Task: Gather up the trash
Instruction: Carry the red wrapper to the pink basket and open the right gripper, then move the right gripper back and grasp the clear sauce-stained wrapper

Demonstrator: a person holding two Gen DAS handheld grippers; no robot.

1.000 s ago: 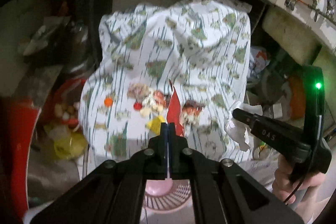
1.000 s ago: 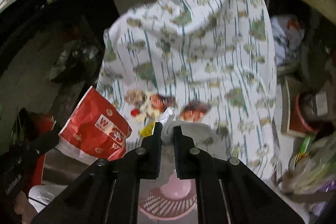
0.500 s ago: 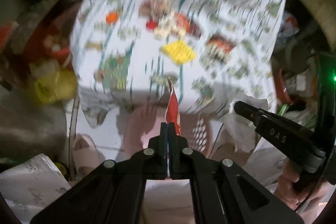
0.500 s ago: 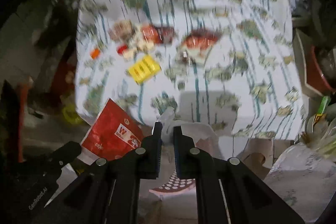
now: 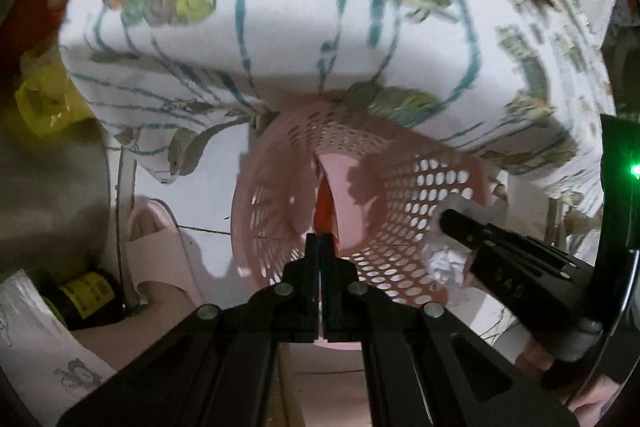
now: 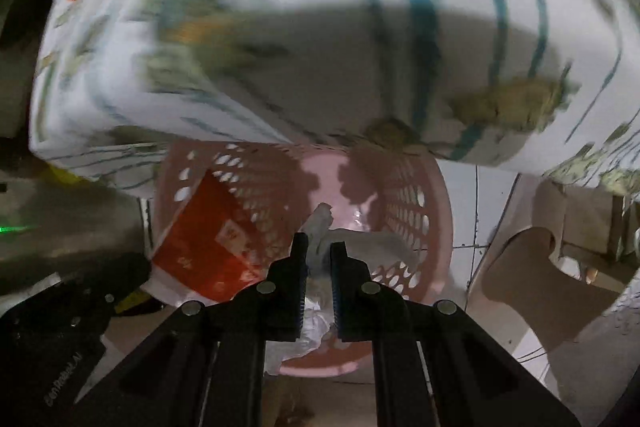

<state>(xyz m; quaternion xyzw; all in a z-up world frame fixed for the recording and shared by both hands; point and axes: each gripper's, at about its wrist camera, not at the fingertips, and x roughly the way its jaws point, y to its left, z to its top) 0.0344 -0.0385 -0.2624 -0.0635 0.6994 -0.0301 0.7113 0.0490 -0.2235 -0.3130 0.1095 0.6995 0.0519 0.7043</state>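
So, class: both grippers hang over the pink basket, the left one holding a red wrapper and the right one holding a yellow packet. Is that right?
Not quite. The right wrist view shows the right gripper shut on crumpled white paper, not a yellow packet. The rest stands.

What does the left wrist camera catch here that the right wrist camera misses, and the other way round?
Only the left wrist view shows a foot in a pale slipper on the floor, a yellow-labelled can, and the red wrapper edge-on in the shut left gripper.

Only the right wrist view shows that wrapper's printed face, and the right gripper pinching white crumpled paper seen from behind.

Both show the pink perforated basket below, the patterned tablecloth above it, and both pieces of trash lowered into the basket's mouth.
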